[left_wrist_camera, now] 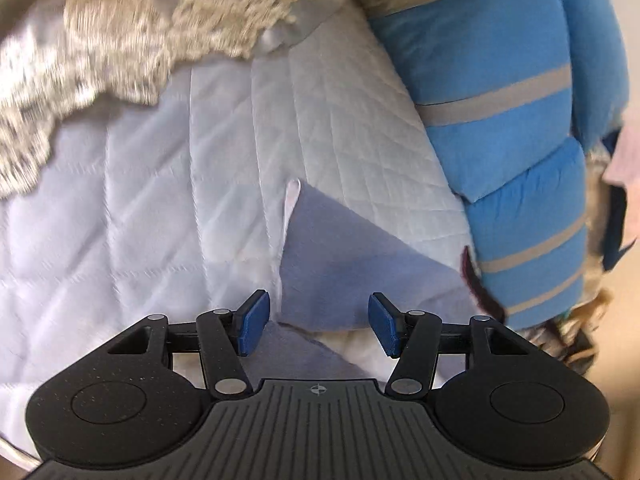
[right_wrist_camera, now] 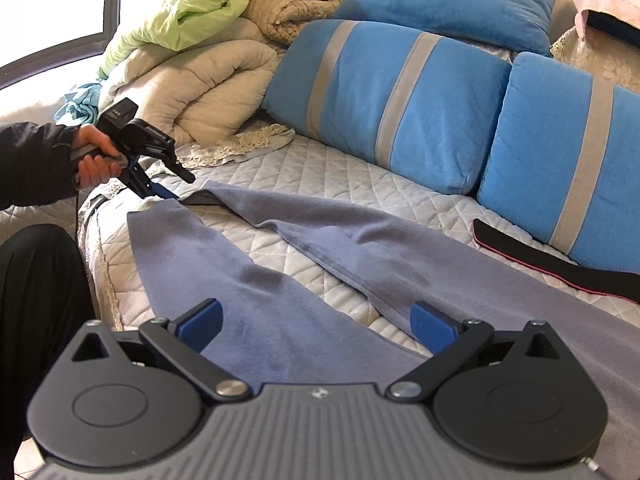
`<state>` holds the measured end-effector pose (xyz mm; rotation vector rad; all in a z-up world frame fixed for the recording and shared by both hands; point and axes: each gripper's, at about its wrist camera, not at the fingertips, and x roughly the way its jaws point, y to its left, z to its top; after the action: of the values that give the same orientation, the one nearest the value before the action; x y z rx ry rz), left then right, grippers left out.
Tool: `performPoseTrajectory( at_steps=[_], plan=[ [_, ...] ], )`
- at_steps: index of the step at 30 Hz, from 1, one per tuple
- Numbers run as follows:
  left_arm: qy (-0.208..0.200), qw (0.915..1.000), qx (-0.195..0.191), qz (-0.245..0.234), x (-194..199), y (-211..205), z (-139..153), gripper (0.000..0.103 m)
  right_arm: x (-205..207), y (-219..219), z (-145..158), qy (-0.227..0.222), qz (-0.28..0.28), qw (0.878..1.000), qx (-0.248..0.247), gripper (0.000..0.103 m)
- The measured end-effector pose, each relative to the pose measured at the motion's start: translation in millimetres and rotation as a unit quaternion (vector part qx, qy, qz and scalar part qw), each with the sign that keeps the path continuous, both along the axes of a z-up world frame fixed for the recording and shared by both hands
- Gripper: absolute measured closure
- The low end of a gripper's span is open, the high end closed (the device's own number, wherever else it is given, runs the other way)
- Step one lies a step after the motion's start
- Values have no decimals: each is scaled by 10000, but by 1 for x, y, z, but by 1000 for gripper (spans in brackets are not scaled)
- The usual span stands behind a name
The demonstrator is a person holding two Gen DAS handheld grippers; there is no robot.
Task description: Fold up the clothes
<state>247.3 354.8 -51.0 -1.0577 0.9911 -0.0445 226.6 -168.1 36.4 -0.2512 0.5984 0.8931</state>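
Grey-blue trousers [right_wrist_camera: 312,264] lie spread on the white quilted mattress [right_wrist_camera: 352,184], the two legs forming a V toward the left. My left gripper [left_wrist_camera: 318,326] is open over the cuff end of one leg [left_wrist_camera: 340,264], its blue pads [left_wrist_camera: 253,322] on either side of the cloth. In the right wrist view the left gripper [right_wrist_camera: 168,194] sits at that leg end, held by a hand. My right gripper [right_wrist_camera: 316,330] is open and empty, low over the near leg close to the crotch.
Blue cushions with grey stripes [right_wrist_camera: 400,100] line the back of the bed. Beige and green quilts [right_wrist_camera: 208,60] are piled at the far left. A black pink-edged strip [right_wrist_camera: 540,260] lies by the cushions. Lace-edged fabric [left_wrist_camera: 120,52] lies on the mattress.
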Motion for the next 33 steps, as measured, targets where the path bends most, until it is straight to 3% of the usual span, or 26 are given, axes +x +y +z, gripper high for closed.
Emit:
performPoseTrajectory(
  at_steps=[4,6,7,8,13,21,27,33],
  plan=[
    [37,9996,-223,158,3,0,-8,52,0,-1,-1,20,-43,10000,28,0],
    [209,9993,-227,217,4,2,-11,69,0,-2,-1,24,-64,10000,46,0],
    [298,9991,-208,232,3,4,-12,85,-1,-2,-1,23,-64,10000,48,0],
    [329,9989,-204,246,1,6,-12,91,-1,-2,-1,16,-60,10000,43,0],
    [299,9993,44,198,-2,7,-5,95,-2,-2,-1,18,-52,10000,46,0],
    [-62,9923,1179,-369,21,3,44,97,-3,-3,-1,8,-62,10000,26,0],
    [-246,9901,1326,-399,52,13,84,98,-2,-4,-3,47,-96,9999,48,0],
    [-749,9871,1359,-396,107,24,121,98,-1,-4,-3,73,-153,9998,69,0]
  ],
)
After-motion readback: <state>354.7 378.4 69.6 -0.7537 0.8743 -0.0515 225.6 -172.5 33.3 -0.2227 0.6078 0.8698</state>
